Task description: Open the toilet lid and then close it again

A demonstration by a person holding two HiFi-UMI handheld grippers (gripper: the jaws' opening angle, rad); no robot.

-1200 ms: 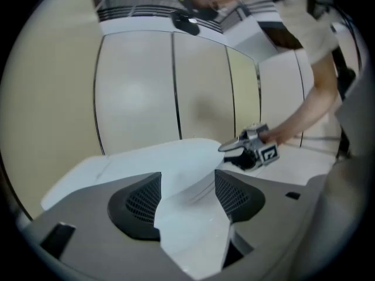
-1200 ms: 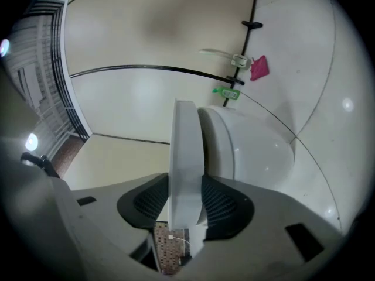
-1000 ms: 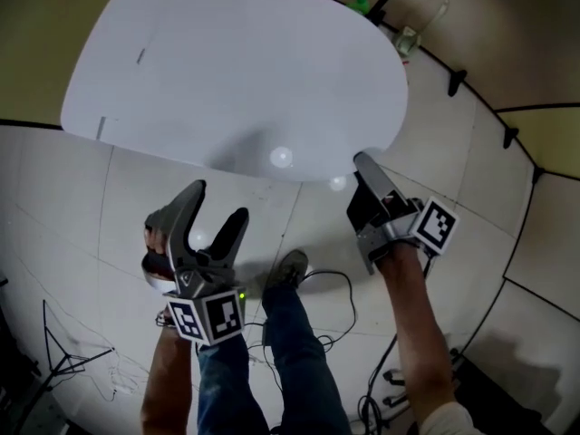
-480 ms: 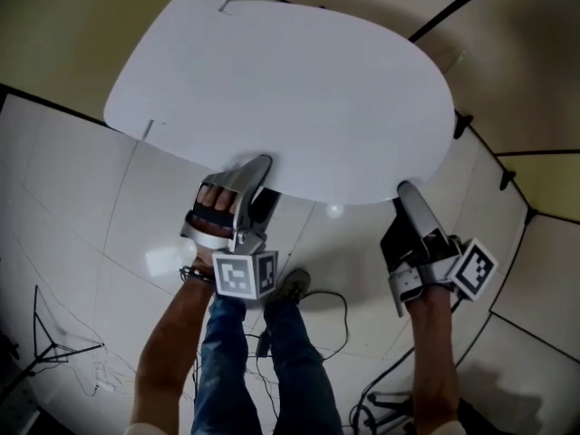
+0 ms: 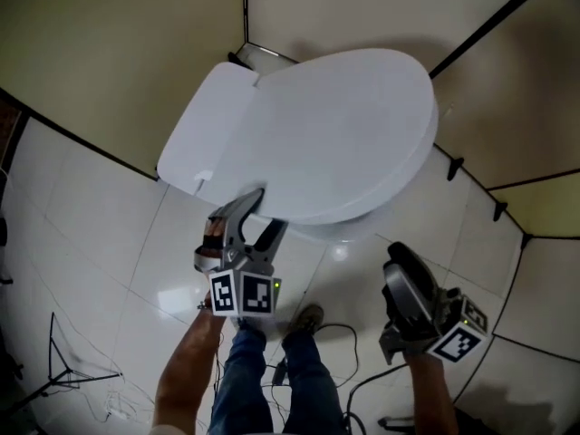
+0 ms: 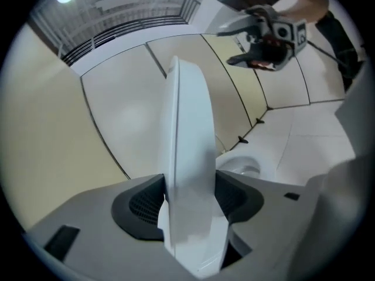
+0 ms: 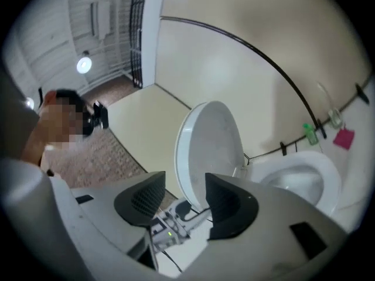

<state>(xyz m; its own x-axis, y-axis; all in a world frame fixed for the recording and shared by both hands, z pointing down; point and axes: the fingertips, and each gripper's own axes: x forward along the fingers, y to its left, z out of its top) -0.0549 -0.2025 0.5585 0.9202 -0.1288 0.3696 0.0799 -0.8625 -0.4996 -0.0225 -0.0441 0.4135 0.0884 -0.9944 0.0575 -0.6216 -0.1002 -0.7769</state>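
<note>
The white toilet lid [image 5: 335, 125] stands raised and tilted back toward the wall. My left gripper [image 5: 262, 214] is shut on its near edge; its jaws have just been closing, and in the left gripper view the lid [image 6: 186, 157] runs edge-on between the two pads. My right gripper [image 5: 400, 263] hangs apart from the lid at the lower right. Its jaws have just been opening and stand open with nothing between them. In the right gripper view the lid [image 7: 211, 151] is upright beyond the right gripper [image 7: 184, 201], with the open toilet bowl [image 7: 319, 163] to its right.
A green bottle [image 7: 309, 133] and a pink item [image 7: 344, 138] sit on a dark rail along the wall. Cables [image 5: 340, 333] and a tripod [image 5: 54, 370] lie on the white tiled floor. The person's jeans and shoe [image 5: 306, 318] are below the grippers.
The lid has swung up from lying flat. My left gripper went from open below the rim to closed on the lid's edge. My right gripper came off the rim.
</note>
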